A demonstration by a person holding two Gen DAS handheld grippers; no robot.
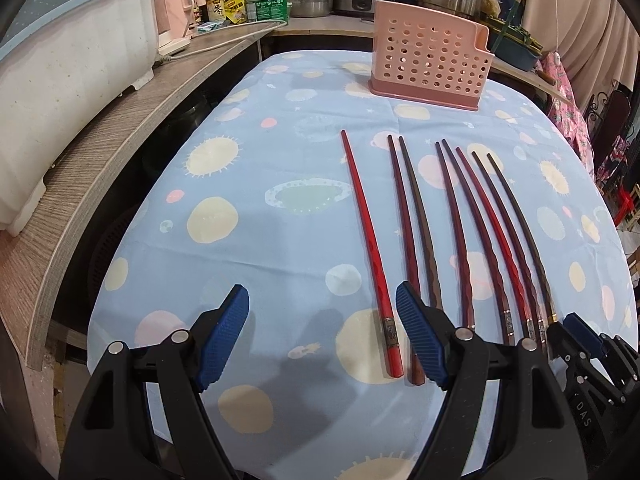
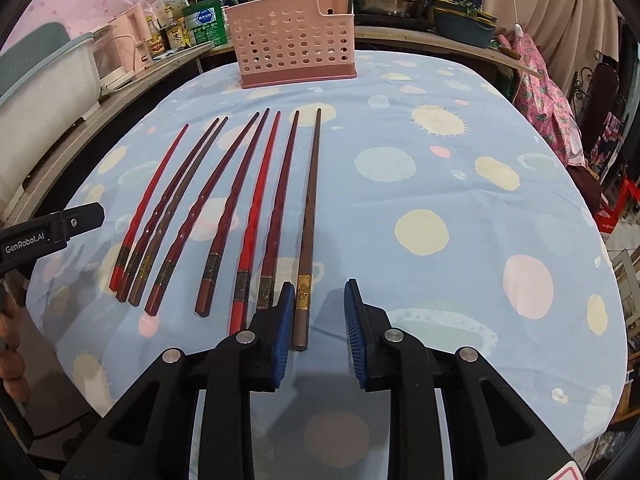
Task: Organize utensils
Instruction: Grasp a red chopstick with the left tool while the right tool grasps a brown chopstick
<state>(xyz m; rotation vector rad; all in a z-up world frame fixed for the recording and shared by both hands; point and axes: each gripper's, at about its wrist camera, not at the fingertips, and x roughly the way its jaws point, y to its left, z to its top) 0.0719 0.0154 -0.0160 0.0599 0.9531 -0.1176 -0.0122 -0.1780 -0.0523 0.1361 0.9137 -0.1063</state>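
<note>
Eight chopsticks [image 2: 216, 208] were laid side by side on the table [image 2: 460, 184], thick ends toward its near edge, tips toward the far edge. The pink perforated holder [image 2: 294, 40] was set upright near the far edge, well apart from them. The left gripper [image 1: 322, 344] was held with jaws wide, nothing between them, above the near ends of the leftmost sticks. The right gripper [image 2: 318, 332] was narrowed around the brown chopstick [image 2: 310, 216], the rightmost one; no pad was seen pressing it.
</note>
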